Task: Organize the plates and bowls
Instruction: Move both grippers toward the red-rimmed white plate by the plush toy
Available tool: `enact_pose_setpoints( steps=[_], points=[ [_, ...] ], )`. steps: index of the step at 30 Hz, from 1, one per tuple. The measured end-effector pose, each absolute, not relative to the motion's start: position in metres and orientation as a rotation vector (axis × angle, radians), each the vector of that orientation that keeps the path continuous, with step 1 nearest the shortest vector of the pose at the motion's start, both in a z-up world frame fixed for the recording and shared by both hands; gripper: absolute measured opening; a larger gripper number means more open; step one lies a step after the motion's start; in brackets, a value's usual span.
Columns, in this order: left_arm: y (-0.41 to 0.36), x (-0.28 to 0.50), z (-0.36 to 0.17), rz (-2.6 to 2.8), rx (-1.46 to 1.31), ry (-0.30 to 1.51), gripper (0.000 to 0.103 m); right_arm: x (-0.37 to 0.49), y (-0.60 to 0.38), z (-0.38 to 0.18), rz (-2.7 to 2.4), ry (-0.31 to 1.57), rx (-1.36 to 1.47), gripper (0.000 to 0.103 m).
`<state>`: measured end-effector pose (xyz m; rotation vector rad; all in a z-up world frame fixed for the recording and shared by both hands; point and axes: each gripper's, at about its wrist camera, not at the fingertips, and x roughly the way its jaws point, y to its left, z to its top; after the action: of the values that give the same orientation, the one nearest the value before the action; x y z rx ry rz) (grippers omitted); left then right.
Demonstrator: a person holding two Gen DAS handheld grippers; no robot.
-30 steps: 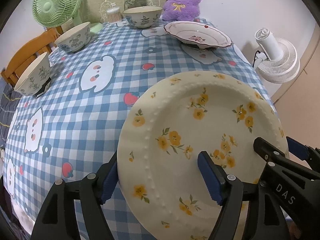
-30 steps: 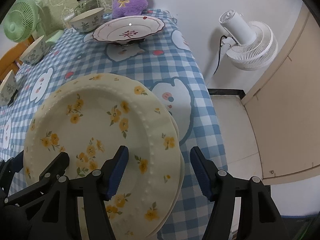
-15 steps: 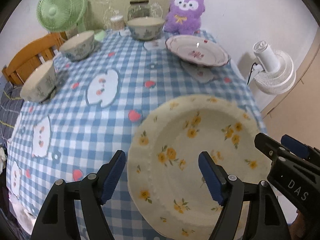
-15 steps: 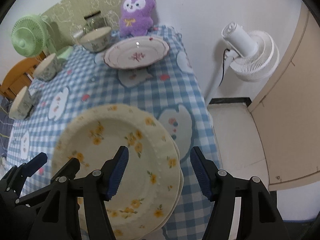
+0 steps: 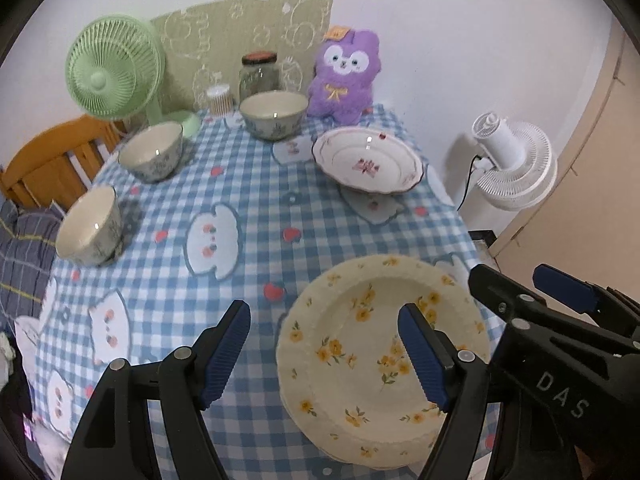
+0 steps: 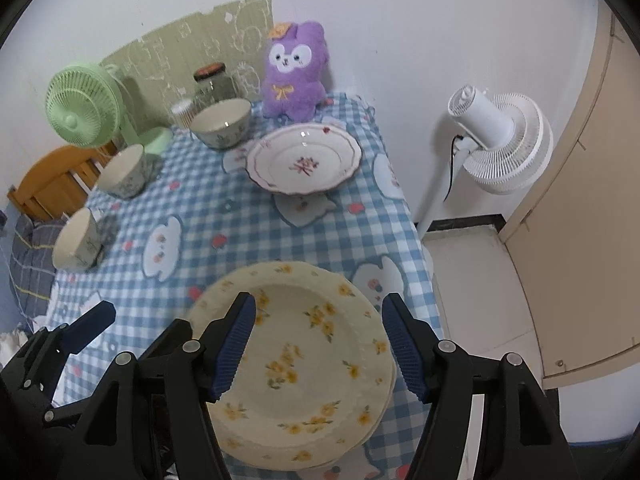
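A stack of cream plates with yellow flowers [image 5: 360,360] [image 6: 304,364] lies at the near right corner of the checked tablecloth. My left gripper [image 5: 326,354] hangs open above the stack's left rim, nothing between its fingers. My right gripper [image 6: 320,346] is open too, high over the same stack and clear of it. A white plate with a red rim and pink flower [image 5: 366,164] [image 6: 304,164] sits at the far right. Three patterned bowls [image 5: 274,114] [image 5: 152,156] [image 5: 90,224] stand along the back and left side.
At the table's back stand a green fan [image 5: 114,74], a glass jar [image 5: 258,74], a small cup [image 5: 219,99] and a purple plush toy [image 5: 346,76]. A white floor fan [image 6: 496,136] and a beige door [image 6: 580,200] are on the right. A wooden chair [image 5: 52,160] is at the left.
Both grippers have risen away from the yellow-flowered plates, which now look smaller and lie flat on the table. More of the table and back wall has come into view.
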<state>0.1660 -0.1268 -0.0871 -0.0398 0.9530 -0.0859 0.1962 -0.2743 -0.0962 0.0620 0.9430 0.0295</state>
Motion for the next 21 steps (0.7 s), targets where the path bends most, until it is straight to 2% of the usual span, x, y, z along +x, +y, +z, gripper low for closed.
enact_pose_setpoints(
  steps=[8,12,21],
  points=[
    [-0.114,0.164,-0.048,-0.130,-0.034,0.891,0.078,0.185,-0.262,-0.056,-0.022,0.862,0.070,0.074],
    [-0.109,0.163,-0.035,-0.159,-0.027,0.863,0.084,0.178,-0.254,-0.037,-0.038,0.813,0.058,0.081],
    [-0.101,0.166,-0.009,-0.196,-0.032,0.814,0.094,0.178,-0.242,-0.008,-0.060,0.754,0.059,0.086]
  ],
)
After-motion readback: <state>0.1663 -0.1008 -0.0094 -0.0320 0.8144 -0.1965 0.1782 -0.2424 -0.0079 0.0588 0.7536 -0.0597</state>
